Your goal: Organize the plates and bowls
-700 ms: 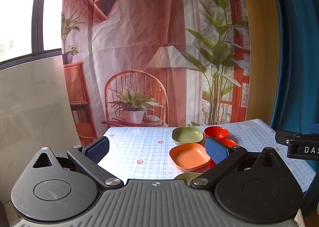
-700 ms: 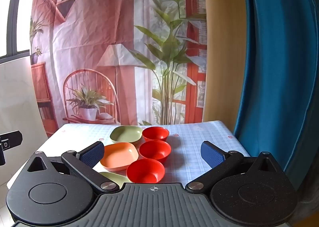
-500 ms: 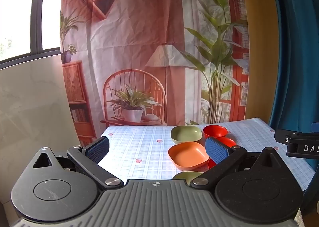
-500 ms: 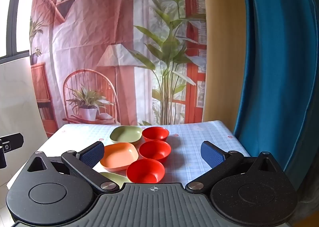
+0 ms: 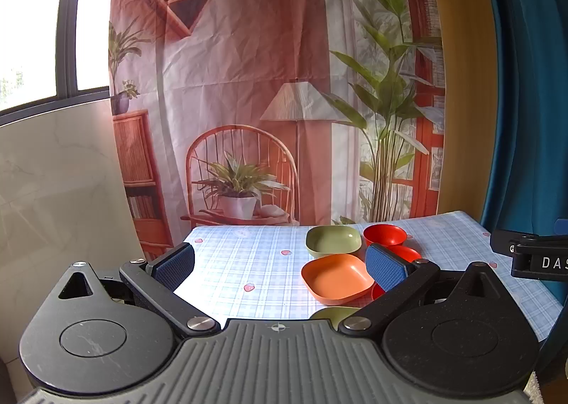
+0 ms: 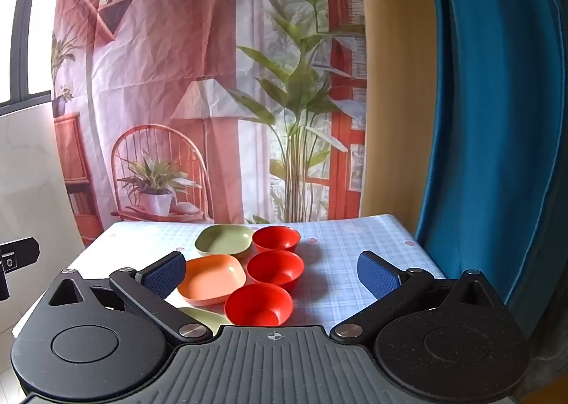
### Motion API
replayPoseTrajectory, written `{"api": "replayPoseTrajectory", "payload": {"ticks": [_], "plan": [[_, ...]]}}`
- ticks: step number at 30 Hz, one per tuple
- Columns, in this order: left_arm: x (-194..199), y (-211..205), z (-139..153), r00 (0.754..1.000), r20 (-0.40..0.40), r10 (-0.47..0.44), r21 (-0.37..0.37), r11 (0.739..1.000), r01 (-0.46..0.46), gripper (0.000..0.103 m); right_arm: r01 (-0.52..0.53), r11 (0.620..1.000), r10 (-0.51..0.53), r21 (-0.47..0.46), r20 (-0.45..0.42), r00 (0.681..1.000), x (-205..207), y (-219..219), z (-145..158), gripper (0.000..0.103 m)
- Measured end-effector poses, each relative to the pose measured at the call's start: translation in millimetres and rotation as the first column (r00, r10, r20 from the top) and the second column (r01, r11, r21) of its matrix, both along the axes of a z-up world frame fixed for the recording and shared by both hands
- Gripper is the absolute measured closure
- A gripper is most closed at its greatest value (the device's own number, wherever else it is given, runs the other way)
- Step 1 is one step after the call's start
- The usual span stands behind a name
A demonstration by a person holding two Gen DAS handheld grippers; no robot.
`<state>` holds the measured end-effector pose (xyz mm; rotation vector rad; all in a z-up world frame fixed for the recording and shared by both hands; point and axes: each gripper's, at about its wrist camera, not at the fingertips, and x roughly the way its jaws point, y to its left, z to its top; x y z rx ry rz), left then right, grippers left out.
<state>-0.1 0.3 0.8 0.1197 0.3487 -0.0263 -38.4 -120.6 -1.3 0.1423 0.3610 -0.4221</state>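
On the checked tablecloth [image 6: 340,255] stand a green square plate [image 6: 223,240], an orange square plate [image 6: 212,279] and three red bowls: far [image 6: 276,238], middle [image 6: 275,268], near [image 6: 258,304]. A second green plate [image 6: 202,317] shows partly at the near edge. My right gripper [image 6: 271,272] is open and empty, held above the near side of the dishes. My left gripper [image 5: 280,264] is open and empty, to the left of the orange plate [image 5: 337,278] and the green plate [image 5: 333,240]. The far red bowl [image 5: 384,234] also shows there.
A printed backdrop [image 5: 266,84] hangs behind the table. A blue curtain [image 6: 497,120] hangs at the right. A marble wall [image 5: 53,173] and window are at the left. The right gripper's body [image 5: 532,258] shows at the right of the left wrist view.
Both views have shifted only slightly; the dishes have not moved and both grippers remain open.
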Motion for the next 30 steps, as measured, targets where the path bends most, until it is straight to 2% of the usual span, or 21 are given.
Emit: {"api": "replayPoseTrajectory", "payload": {"ticks": [30], "plan": [[-0.1, 0.7, 2.1, 1.000, 0.003, -0.001, -0.001, 1.000, 0.001, 0.000, 0.001, 1.000, -0.001, 0.002, 0.002, 1.000, 0.5, -2.6, -1.3, 0.000]]}}
